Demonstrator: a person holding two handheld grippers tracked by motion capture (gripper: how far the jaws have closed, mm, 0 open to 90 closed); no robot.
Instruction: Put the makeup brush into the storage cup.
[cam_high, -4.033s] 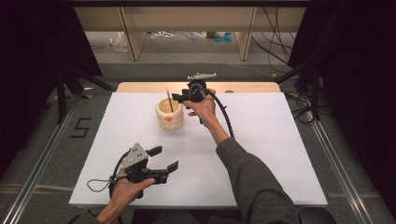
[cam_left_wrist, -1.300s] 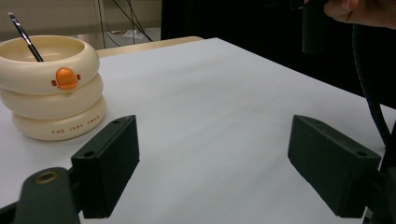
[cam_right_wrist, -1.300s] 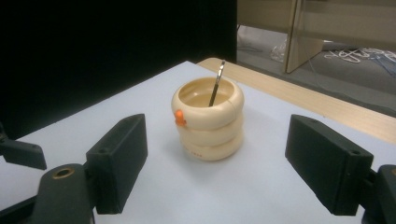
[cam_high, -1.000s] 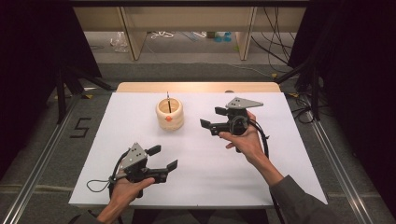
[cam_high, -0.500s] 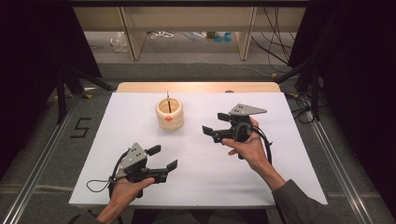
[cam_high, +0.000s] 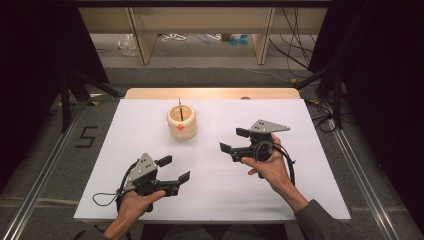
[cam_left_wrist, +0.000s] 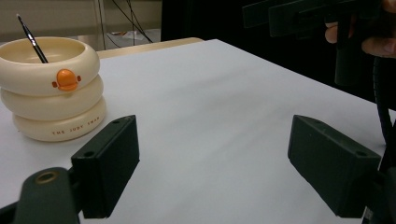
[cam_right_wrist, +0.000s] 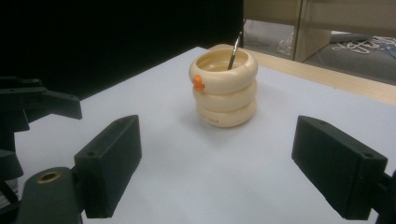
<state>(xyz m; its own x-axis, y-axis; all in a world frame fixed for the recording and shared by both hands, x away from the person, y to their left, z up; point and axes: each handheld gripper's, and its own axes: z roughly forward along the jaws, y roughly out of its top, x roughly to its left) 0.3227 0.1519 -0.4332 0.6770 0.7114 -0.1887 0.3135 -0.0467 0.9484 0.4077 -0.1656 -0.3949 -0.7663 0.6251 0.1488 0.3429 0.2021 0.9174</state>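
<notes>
Back from the cream ringed cup (cam_high: 181, 121) comes the right gripper (cam_high: 235, 140), jaws wide, holding nothing, hovering right of centre. Cup sits upper centre, thin stick (cam_high: 179, 106) inside (apparently delivered). Left gripper (cam_high: 175, 169) rests lower left, wide too.

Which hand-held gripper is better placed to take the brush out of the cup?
Probably the right hand-held gripper: open, raised, jaws toward the cup holding the brush. The left hand-held gripper sits lower and farther away.
</notes>
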